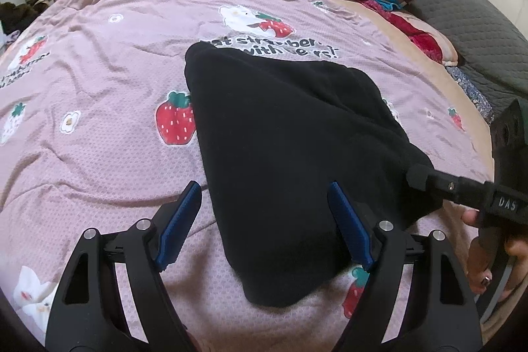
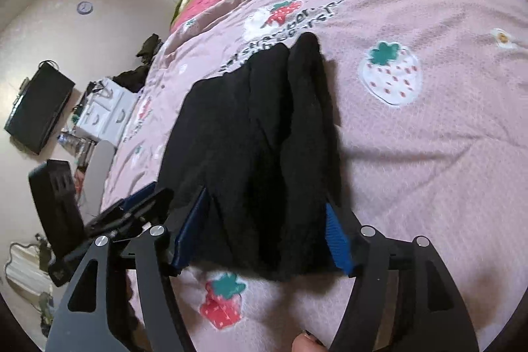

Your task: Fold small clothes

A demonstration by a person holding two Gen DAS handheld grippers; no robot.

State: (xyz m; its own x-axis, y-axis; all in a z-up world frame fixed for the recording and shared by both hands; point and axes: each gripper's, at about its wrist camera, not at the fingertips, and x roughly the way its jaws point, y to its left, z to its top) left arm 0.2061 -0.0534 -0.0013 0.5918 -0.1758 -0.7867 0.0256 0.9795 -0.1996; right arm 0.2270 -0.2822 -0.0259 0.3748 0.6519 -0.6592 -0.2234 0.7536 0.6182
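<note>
Black garment [image 1: 283, 154] lay on the strawberry bedspread [image 1: 99, 94], long axis from 6 to 11 o'clock, between the spread fingers of the left gripper [image 1: 264, 216]. Right gripper [image 2: 264, 236] nearer (jaws wide, straddling the raised edge; actual grip unclear).

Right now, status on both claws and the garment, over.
Left claw open, straddling black garment's near edge. Right claw open around its corner, fabric between the fingers. Garment partly folded on strawberry bedspread. Nothing in the way.

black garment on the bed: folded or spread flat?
Folded, partly: the black garment lies doubled in overlapping layers on the strawberry bedspread, not spread flat.
</note>
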